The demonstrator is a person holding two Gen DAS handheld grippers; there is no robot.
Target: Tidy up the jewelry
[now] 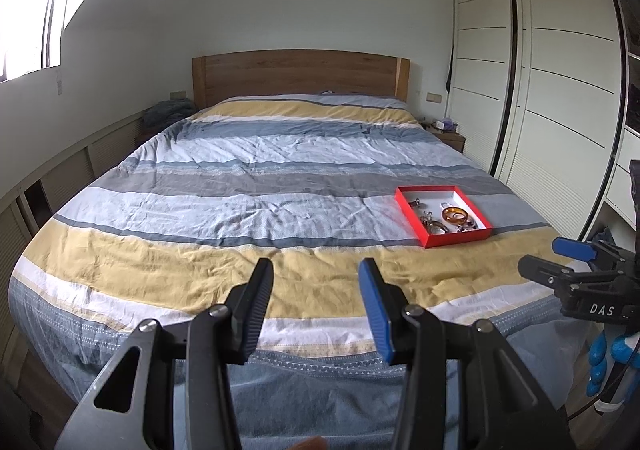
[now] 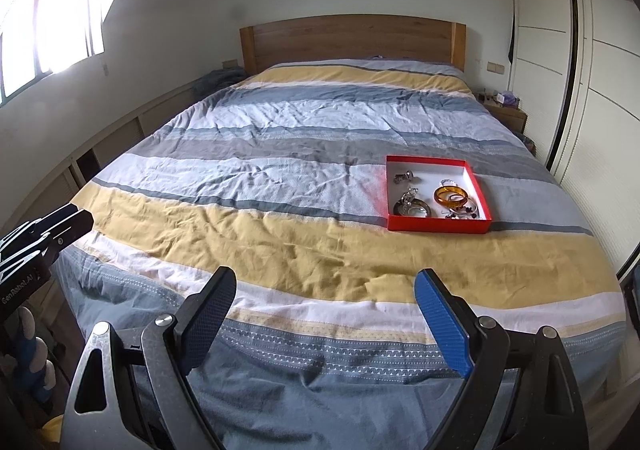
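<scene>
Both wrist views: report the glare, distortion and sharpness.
Left wrist view: window blown out white at upper left, wardrobe lines bowed by the fisheye, red tray sharp. Right wrist view: same window glare, bed edges curved, amber bangle crisp.

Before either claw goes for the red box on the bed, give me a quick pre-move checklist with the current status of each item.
1. Left claw open and empty: ok.
2. Right claw open and empty: ok.
3. Red box lies flat on the bedspread, open side up: ok.
4. Jewelry in reach of view: amber bangle and other pieces sit inside the box: ok.
5. Path from both claws to the box free of objects: ok.
6. Whether small pieces are tangled together: cannot tell.
</scene>
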